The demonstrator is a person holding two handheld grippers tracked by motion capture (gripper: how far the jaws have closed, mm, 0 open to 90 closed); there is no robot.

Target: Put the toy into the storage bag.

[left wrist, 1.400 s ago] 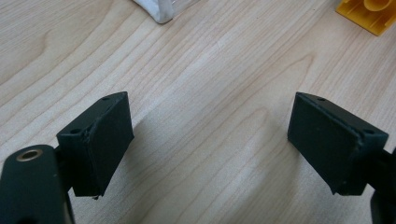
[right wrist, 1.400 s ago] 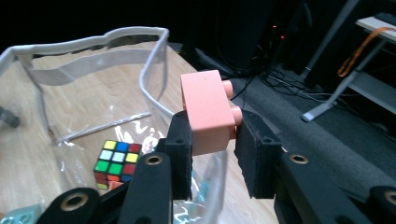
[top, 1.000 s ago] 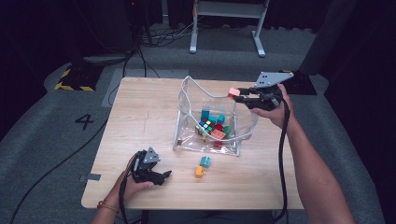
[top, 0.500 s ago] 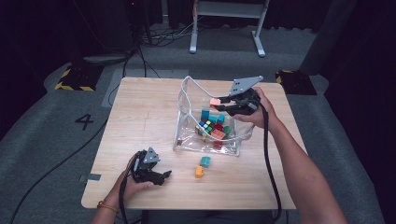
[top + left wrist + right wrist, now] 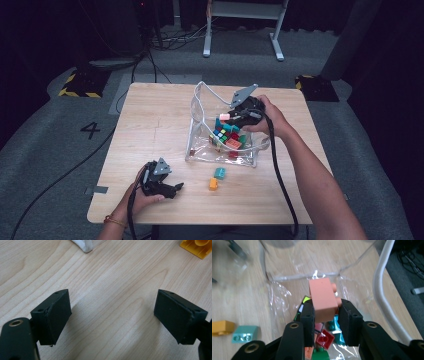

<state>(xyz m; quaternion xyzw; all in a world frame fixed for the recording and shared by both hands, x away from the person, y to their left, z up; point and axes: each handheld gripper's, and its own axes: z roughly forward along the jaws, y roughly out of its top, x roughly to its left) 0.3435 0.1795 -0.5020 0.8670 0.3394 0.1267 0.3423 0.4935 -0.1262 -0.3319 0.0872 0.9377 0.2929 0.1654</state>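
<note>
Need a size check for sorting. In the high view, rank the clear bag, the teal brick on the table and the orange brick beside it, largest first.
1. Clear bag, by far the largest.
2. Teal brick.
3. Orange brick, only slightly smaller than the teal one; the two look nearly alike.

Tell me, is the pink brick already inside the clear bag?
Not yet. The right gripper holds the pink brick above the clear bag, over its open top.

High view looks down over the table (image 5: pixel 150 115); gripper views sit close, sharing its wood.
</note>
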